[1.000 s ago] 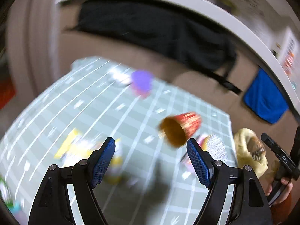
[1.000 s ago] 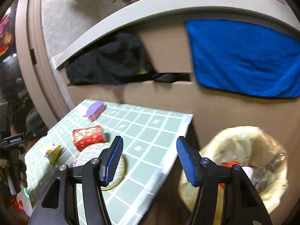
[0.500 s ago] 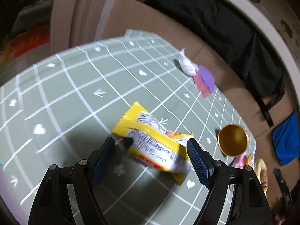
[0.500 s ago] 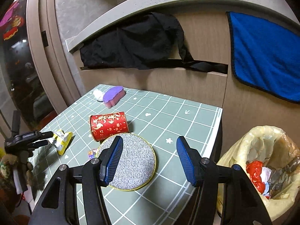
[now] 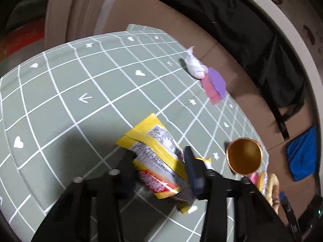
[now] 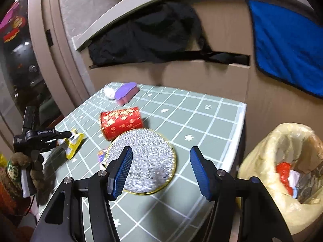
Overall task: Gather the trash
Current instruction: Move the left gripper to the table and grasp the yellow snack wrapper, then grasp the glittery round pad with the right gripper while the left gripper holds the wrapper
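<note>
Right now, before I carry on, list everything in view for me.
snack wrapper: 1, yellow, on tablecloth, between left tongs
tin: 1, red and gold, lying on its side mid-table
round mat: 1, grey glitter, gold rim, near edge
sponge: 1, purple and pink, far corner
tissue wad: 1, white, beside sponge
tablecloth: 1, green, white grid
trash bag: 1, yellow, beside table
towel: 1, blue, hanging
left tongs: just closing on snack wrapper
right tongs: open, empty
</note>
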